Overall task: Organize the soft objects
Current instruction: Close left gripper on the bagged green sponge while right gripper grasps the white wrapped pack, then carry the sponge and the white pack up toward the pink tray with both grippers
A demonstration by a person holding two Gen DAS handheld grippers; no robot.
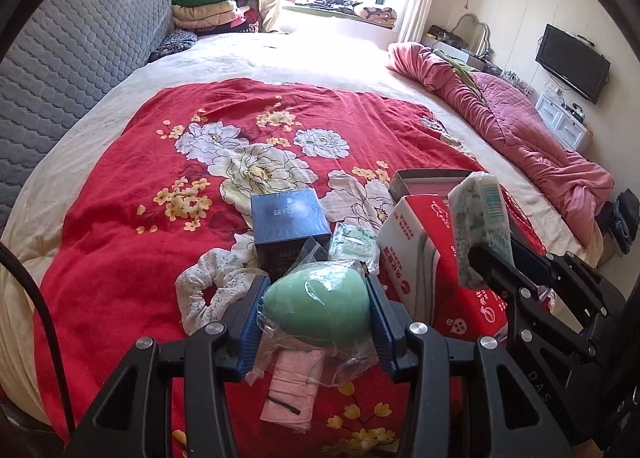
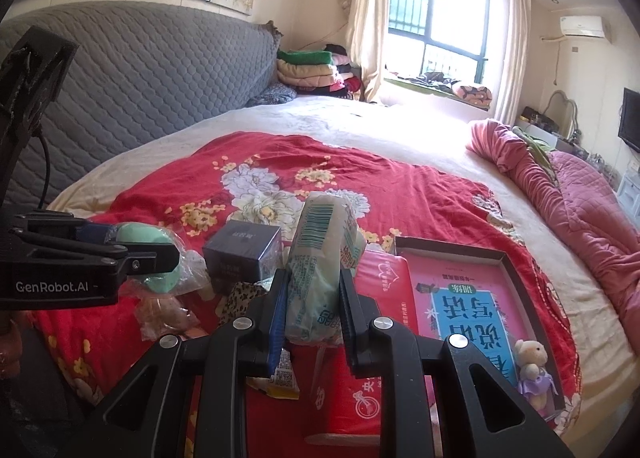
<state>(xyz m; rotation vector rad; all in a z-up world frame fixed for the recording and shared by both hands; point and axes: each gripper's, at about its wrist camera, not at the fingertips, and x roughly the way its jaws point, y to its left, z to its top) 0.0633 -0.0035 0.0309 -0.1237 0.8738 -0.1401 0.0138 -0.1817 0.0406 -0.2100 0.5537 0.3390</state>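
Both my grippers loaded with soft goods

My left gripper clamps the squashy green sponge mid-body; my right gripper pinches the light tissue pack low down.

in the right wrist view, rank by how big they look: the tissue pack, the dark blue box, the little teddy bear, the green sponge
1. tissue pack, though held in the right jaws close to the camera, which inflates it
2. dark blue box
3 and 4. green sponge and little teddy bear: unsure, the left gripper hides part of the sponge
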